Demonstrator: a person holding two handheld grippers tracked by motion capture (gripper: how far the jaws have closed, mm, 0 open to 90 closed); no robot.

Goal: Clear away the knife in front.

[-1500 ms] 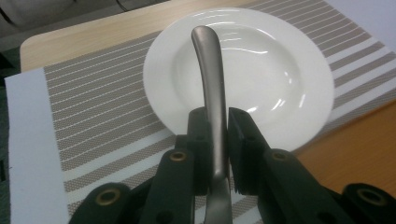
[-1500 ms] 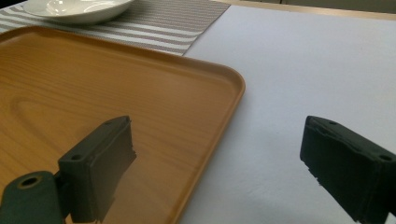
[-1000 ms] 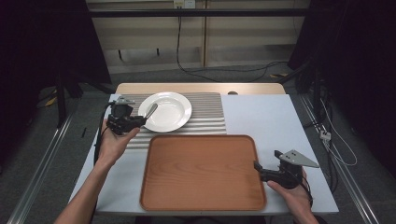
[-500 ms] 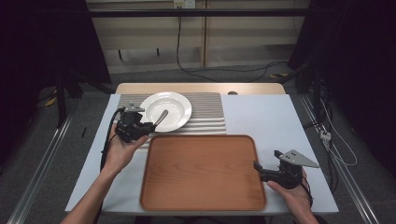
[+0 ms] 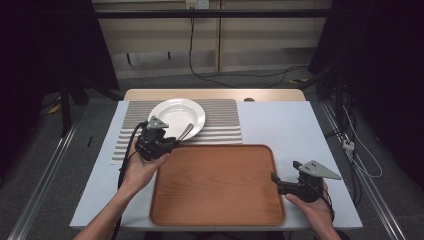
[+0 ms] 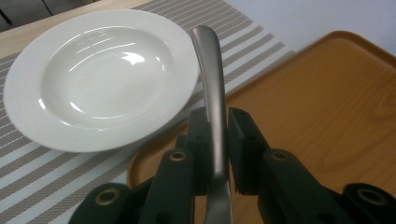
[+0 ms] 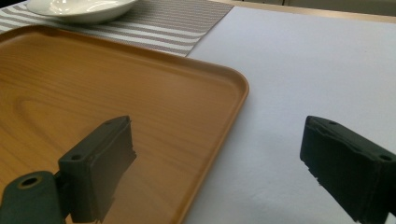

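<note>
1 metal utensil handle (image 6: pixel 211 107) is clamped between the pads of the left tongs (image 6: pixel 215 144), which are closed on it; it stands over the far-left corner of the tray (image 5: pixel 215 185), with its rounded free end reaching toward the near rim of the plate (image 5: pixel 175 116). In the high view the handle (image 5: pixel 186 132) appears as a thin grey bar slanting from the left tongs (image 5: pixel 170 143) to the plate edge. The left gripper view gives the grip in detail, with both pads pressed against the handle's sides. The utensil's working end is cut off at the bottom of that view and hidden beneath the gripper body in the high view, so its type cannot be told.

Counts: 1 white plate, 1 wooden tray, 1 striped placemat (image 5: pixel 220 125), 2 tongs. The plate rests on the placemat at the far left of the table (image 5: pixel 300 130); the tray lies near, at centre.

The right tongs (image 5: pixel 275 178) sit at the tray's near-right edge. The right gripper view shows the right tongs (image 7: pixel 219 172) wide open and holding nothing, 1 pad over the tray (image 7: pixel 93 84) and 1 over bare table (image 7: pixel 303 70); the plate (image 7: pixel 79 8) is cropped at its top edge.
</note>
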